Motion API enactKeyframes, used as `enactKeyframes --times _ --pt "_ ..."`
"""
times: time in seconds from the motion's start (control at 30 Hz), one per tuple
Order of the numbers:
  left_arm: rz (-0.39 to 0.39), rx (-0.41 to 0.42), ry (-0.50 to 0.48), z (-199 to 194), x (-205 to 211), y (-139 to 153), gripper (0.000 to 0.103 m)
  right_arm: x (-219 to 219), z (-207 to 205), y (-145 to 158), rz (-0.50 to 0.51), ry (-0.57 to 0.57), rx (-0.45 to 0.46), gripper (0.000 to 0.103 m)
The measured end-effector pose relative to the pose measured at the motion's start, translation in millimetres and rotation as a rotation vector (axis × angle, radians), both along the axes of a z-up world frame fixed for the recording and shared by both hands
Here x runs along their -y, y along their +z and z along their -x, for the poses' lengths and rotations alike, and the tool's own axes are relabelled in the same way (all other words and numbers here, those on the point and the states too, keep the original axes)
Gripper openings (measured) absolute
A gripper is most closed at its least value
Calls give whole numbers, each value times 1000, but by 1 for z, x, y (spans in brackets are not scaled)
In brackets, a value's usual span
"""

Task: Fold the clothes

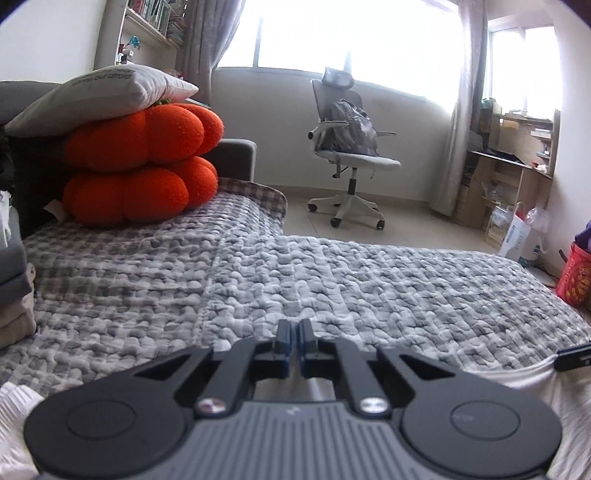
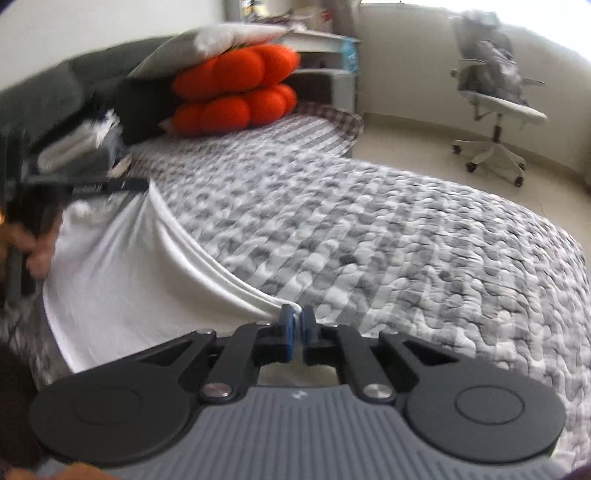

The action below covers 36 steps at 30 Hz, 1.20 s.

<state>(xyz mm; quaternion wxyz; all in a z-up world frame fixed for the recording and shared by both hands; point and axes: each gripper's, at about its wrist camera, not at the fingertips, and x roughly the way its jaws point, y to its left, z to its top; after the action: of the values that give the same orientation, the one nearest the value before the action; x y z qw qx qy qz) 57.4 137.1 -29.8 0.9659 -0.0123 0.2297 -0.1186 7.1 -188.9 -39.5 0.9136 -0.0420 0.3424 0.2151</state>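
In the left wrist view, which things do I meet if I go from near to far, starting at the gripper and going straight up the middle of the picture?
Left gripper → grey checked bed cover → pale floor → white office chair holding a grey backpack → bright window.

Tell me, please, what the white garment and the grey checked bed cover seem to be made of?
White garment: thin, soft knit, probably cotton jersey; matte, it drapes in smooth folds with a stitched hem. Grey checked bed cover: puckered, quilted-looking woven fabric, maybe cotton; its bumpy, matte surface suggests this.
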Motion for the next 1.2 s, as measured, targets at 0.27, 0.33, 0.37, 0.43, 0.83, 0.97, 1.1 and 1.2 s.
enactKeyframes --times 0.27,0.33,0.37,0.43,0.83,0.97,1.1,1.2 --pt "-119 -78 23 -23 18 -22 5 5 -15 -6 -20 -98 7 9" --pt "-139 -77 28 -24 20 -24 6 9 -18 -3 -31 -130 15 17" --pt "-145 -75 33 -23 21 -23 8 11 -19 -2 -37 -144 19 17" --pt "-126 -74 42 -22 18 -19 9 11 -18 4 -65 -125 16 17" --pt "18 -98 -20 8 18 7 14 -34 -21 10 -59 87 -34 19" --pt "35 -119 -104 20 28 8 14 -41 -23 9 -66 113 -52 19" --pt "37 -164 -249 28 46 4 14 -44 -27 7 -63 127 -70 19" --pt "18 -191 -345 33 62 -4 14 -47 -29 5 -57 136 -83 19"
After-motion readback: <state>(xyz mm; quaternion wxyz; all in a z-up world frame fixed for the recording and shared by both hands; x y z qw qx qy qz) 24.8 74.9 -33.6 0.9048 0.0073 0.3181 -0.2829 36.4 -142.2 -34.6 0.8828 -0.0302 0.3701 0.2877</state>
